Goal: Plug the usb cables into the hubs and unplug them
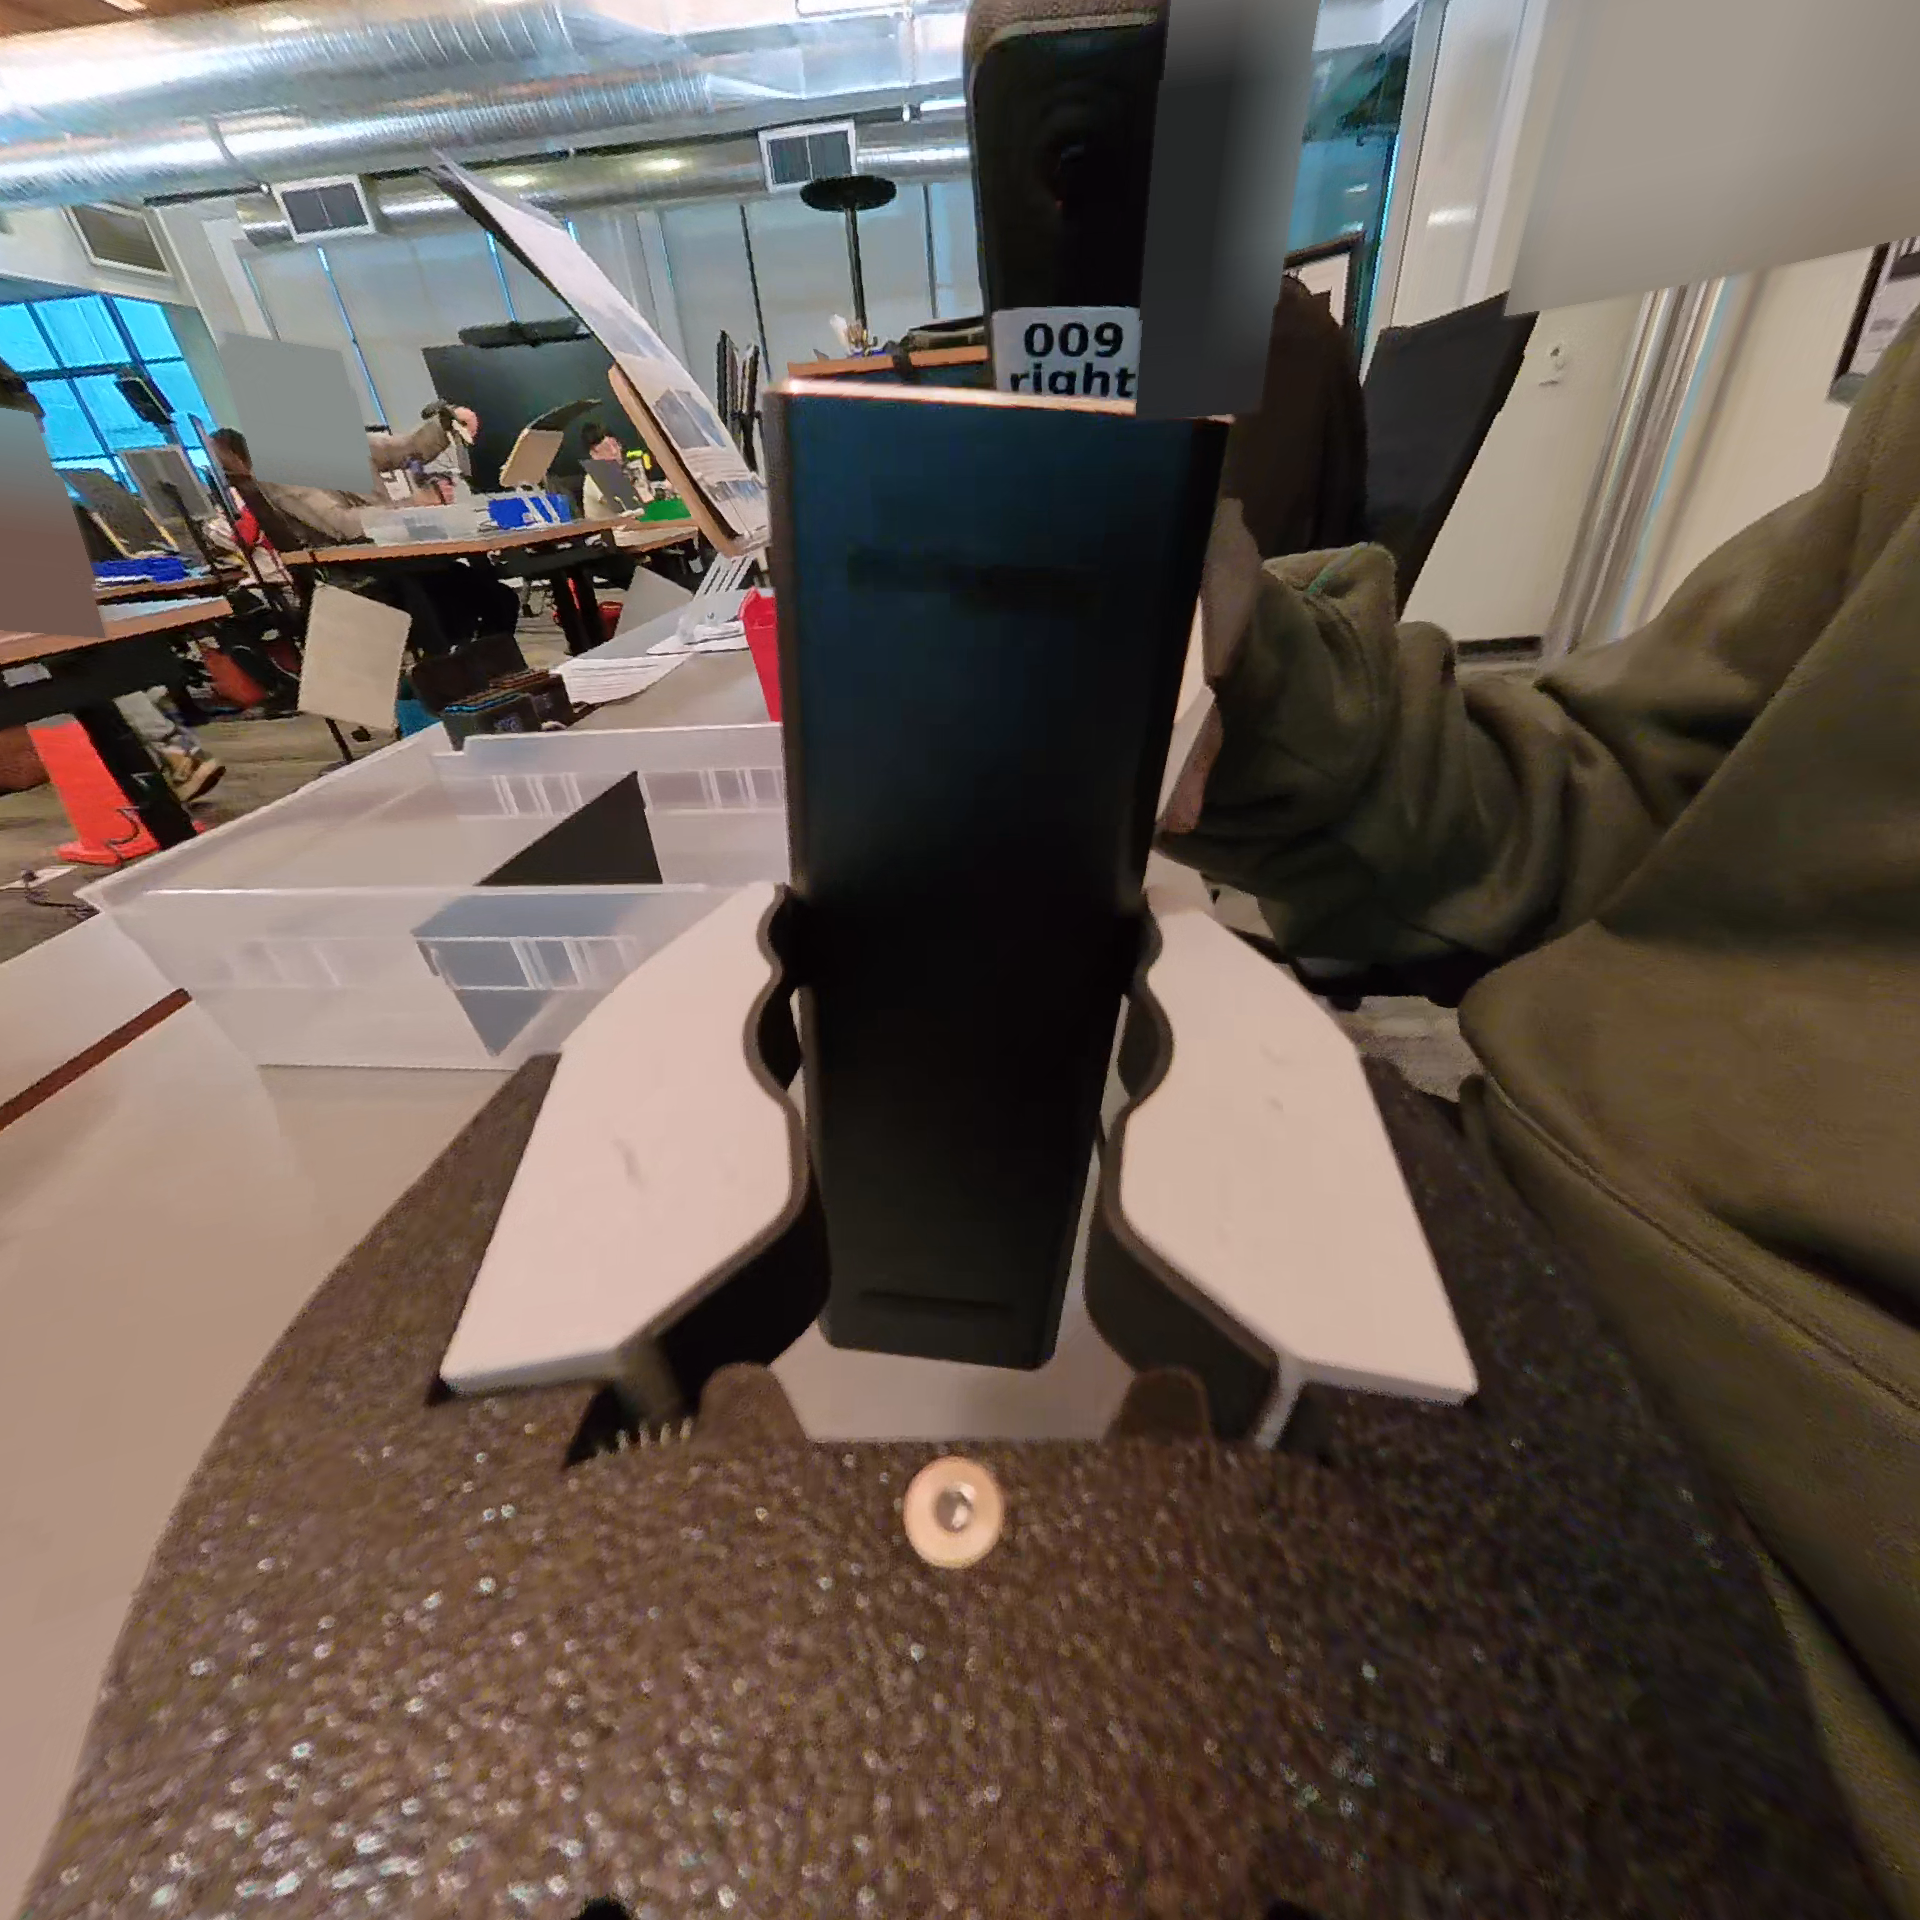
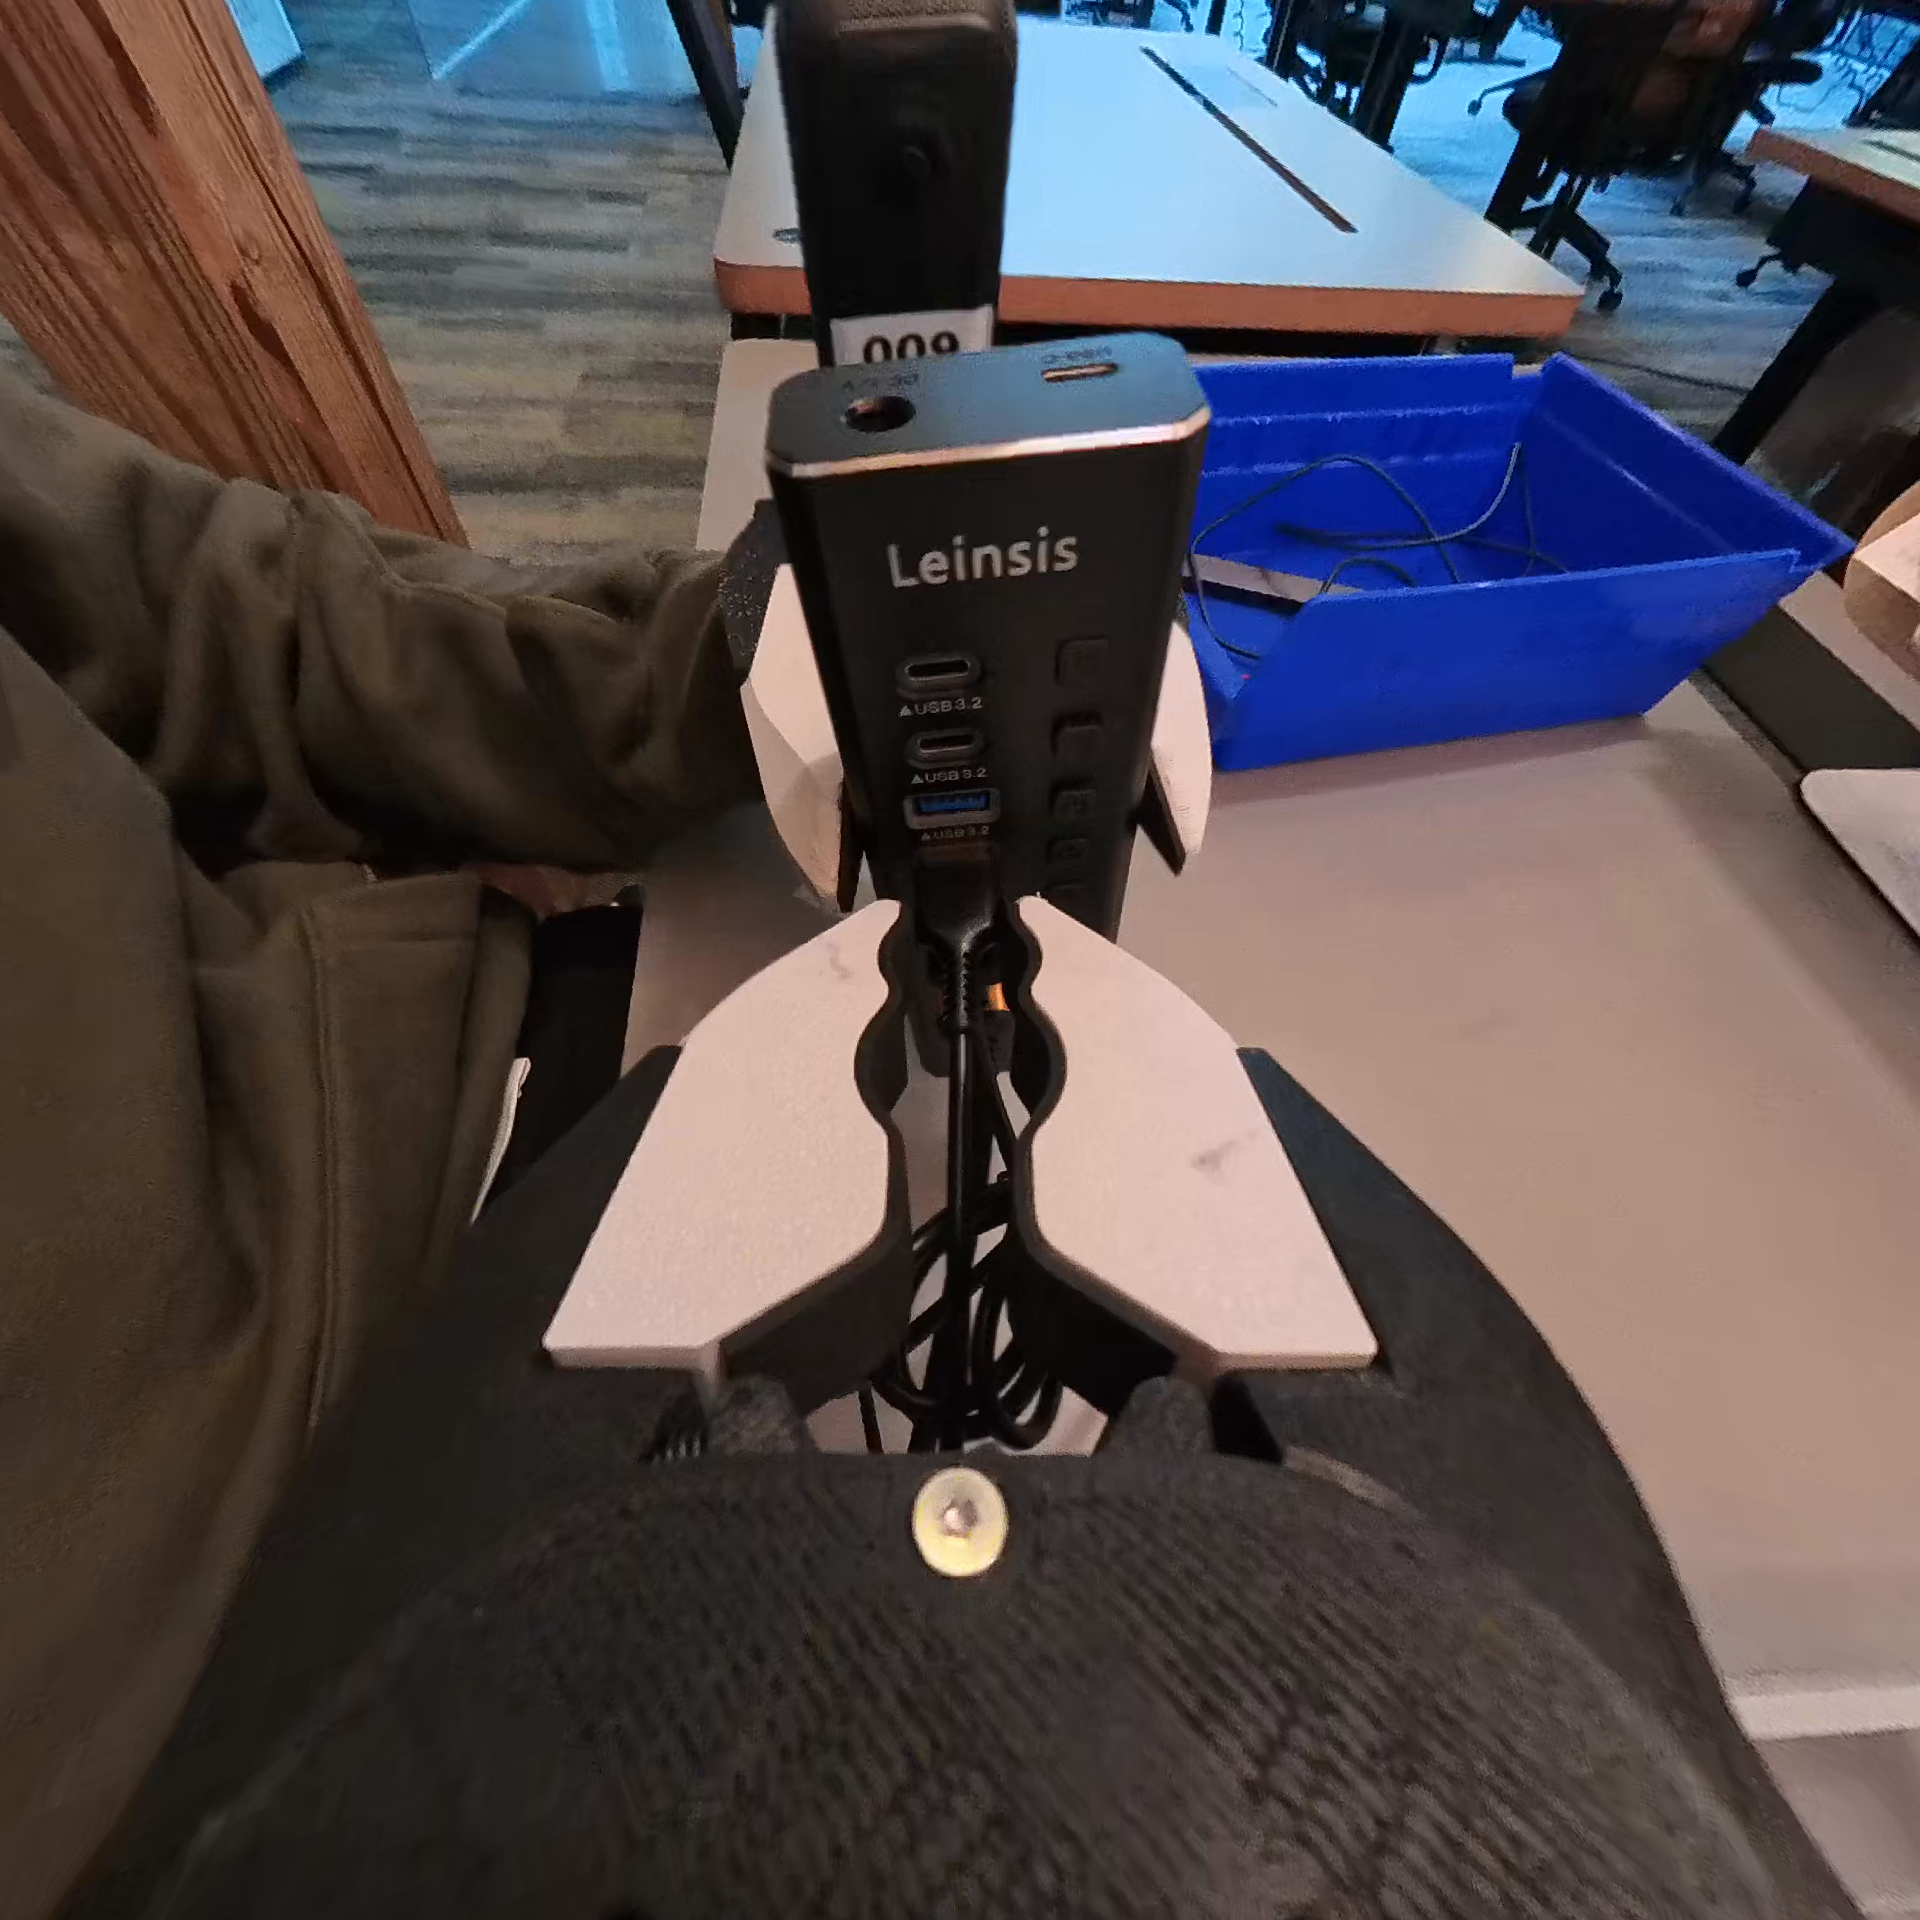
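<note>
blue plastic bin (image 2: 1538,634) sits on the grey table (image 2: 1455,1039) off to my right, straight ribbed walls, with thin dark wires (image 2: 1382,540) looped loosely inside and a flat pale piece lying on its floor. from the left camera, two clear plastic trays (image 1: 343,935) stand on the table's far side, frosted walls, a dark panel showing in or through them — i can't tell which. now the hub (image 2: 987,644): a long black slab with rounded corners and a silvery bevelled edge, standing upright, long axis vertical, port face turned toward my right gripper (image 2: 961,971), plain smooth back toward my left gripper (image 1: 961,935). my left gripper's white fingers (image 1: 686,1101) with black wavy pads are pinched onto the hub's lower sides, holding it above the table. my right gripper is pressed onto the black moulded plug of the usb cable (image 2: 961,1195), the plug pointing at the lowest visible port on the hub's face, right at or in it — how deep it sits i can't tell. the cord drops back between my fingers in a loose tangle. olive fleece sleeve (image 2: 312,665) on the left edge.
</note>
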{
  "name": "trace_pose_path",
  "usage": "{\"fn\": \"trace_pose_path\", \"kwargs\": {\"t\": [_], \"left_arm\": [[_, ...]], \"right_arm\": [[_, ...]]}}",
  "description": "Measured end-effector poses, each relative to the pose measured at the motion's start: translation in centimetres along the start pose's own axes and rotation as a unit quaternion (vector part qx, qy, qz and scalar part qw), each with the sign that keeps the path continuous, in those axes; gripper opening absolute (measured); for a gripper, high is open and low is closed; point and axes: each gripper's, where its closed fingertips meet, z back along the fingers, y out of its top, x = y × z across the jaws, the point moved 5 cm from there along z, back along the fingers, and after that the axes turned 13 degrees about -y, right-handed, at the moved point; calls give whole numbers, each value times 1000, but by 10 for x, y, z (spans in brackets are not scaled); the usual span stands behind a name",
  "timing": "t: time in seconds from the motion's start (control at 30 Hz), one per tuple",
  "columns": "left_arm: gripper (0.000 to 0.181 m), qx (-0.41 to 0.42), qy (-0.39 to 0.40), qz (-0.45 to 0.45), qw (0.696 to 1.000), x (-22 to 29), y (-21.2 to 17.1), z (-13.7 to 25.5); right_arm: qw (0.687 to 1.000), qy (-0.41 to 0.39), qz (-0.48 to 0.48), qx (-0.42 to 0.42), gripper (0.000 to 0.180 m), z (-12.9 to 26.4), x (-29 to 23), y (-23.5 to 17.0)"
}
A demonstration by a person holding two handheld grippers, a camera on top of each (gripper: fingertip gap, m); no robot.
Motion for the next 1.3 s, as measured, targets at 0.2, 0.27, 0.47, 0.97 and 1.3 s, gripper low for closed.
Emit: {"fn": "trace_pose_path", "kwargs": {"t": [0.2, 0.27, 0.47, 0.97, 1.3], "left_arm": [[59, 2, -5, -6, 1000, 1, -1, 1], [59, -1, -5, -6, 1000, 1, -2, 1], [59, -1, -1, 1, 1000, -2, -6, 2], [59, 23, -8, 20, 1000, -4, -7, 4], [60, 21, 3, 3, 1000, -6, -10, 5]], "right_arm": [[999, 21, -34, 15, 16, -3, -1, 0], [999, 20, -34, 13, 15, -4, 0, -1], [999, 9, -35, 5, 16, -8, 1, -2], [1000, 1, -4, 29, 16, -10, 3, 0], [1000, -10, -16, 0, 16, -12, 5, -2]]}}
